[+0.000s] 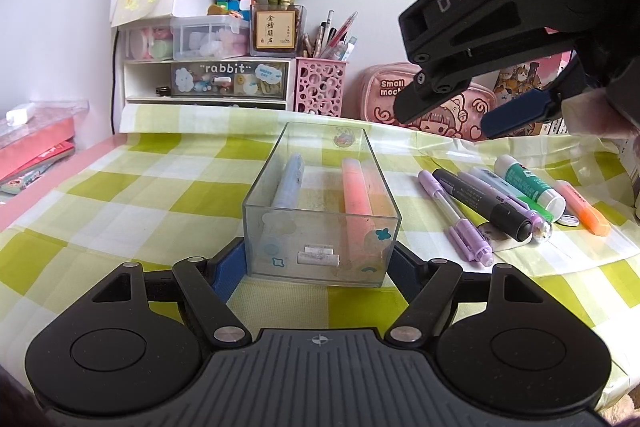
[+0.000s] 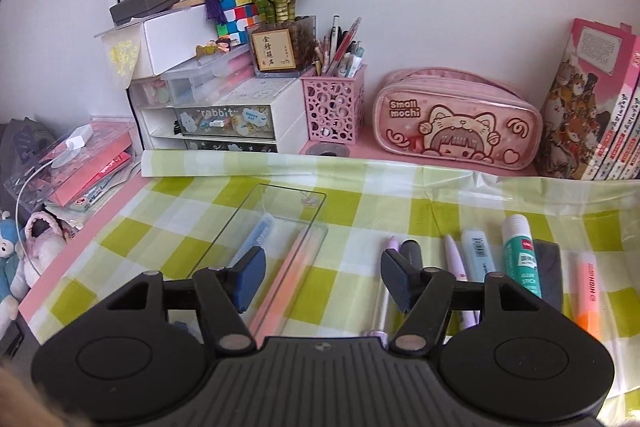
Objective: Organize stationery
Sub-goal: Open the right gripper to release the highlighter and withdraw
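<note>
A clear box stands on the green checked cloth, with a blue highlighter and a pink highlighter lying inside. My left gripper is shut on the box's near end, one blue pad against each side wall. To the right of the box lie a purple pen, a black marker, a glue stick and an orange highlighter. My right gripper hangs open above the box's right edge with nothing in it. It also shows at the upper right as the right gripper.
Along the back wall stand a white drawer unit, a pink pen holder, a pink pencil case and upright books. A pile of pink books lies at the table's left edge.
</note>
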{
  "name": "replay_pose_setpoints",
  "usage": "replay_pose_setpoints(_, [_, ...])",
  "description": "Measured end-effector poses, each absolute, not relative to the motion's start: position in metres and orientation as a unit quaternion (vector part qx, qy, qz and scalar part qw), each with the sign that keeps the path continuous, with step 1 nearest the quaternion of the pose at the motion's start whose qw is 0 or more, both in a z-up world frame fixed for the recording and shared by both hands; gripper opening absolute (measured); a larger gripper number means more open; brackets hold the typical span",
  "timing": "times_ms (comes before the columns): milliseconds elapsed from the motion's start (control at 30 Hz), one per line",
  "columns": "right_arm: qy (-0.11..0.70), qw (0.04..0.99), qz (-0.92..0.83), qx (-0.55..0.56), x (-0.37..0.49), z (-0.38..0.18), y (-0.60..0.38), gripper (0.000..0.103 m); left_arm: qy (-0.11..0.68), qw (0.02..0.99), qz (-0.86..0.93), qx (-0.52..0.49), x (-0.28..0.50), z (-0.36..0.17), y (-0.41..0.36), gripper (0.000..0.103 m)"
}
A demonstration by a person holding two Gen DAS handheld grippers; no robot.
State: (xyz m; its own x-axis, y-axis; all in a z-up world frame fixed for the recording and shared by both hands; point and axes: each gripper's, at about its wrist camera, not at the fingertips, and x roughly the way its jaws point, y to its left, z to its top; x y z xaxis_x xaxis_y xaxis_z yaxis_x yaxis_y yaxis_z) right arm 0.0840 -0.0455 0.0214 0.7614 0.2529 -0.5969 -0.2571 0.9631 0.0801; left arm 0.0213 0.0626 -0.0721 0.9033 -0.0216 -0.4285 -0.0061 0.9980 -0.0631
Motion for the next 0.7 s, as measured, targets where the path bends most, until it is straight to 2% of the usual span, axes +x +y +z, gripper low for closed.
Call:
replay_pose_setpoints(100, [0.315, 0.942, 0.12, 0.008, 0.082, 0.019, -0.055, 0.073, 0.22, 0.975, -0.004, -0.032, 0.021, -0.072, 0.063, 0.074])
replay_pose_setpoints(433, [0.321, 0.943, 0.091, -0.011, 0.09, 0.009, -0.075, 0.075, 0.226, 0.974, -0.003, -0.035, 0.027, -0.07, 0.063, 0.073])
replay_pose_setpoints(700, [0.316, 0.946, 0.055, 0.051, 0.101, 0.007, -0.124, 0.075, 0.231, 0.972, -0.002, -0.038, 0.031, -0.068, 0.063, 0.073])
